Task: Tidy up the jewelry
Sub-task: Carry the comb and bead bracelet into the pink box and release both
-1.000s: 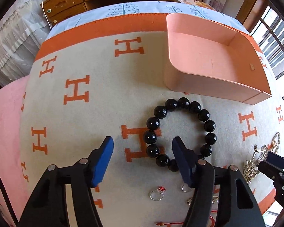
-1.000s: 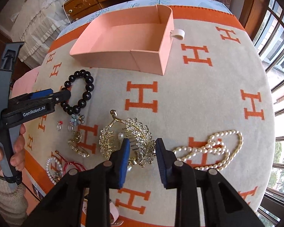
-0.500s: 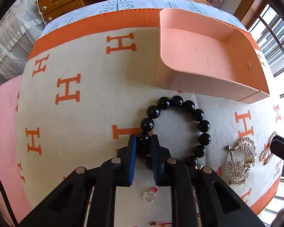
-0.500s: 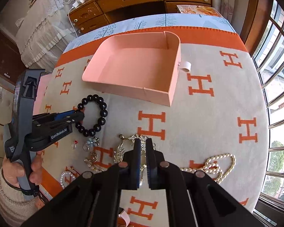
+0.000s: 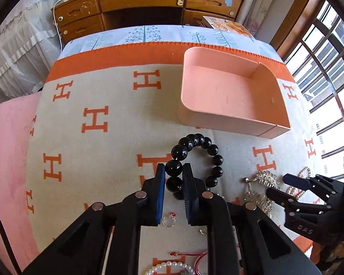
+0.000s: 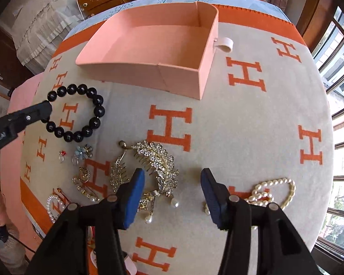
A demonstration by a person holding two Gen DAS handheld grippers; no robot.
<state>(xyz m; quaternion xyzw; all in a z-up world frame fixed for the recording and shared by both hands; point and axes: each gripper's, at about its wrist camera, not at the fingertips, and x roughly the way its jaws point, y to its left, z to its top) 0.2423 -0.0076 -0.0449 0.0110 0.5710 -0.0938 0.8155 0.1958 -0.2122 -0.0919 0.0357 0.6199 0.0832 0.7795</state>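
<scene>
On the left, my left gripper has clamped onto a bead of the black bracelet, which was loose btwn wide jaws a sec ago, and it's lifting, so next stop is prob. the pink tray just beyond. Right gripper pinched the gold leaf comb, then its jaws just reopened w/ the comb on the blanket, nothing held, so I reckon that pick needs a redo.

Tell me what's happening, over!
Left gripper shut on black round-bead bracelet. Right gripper open above gold rhinestone leaf comb. Empty pink tray ahead, path clear.
</scene>
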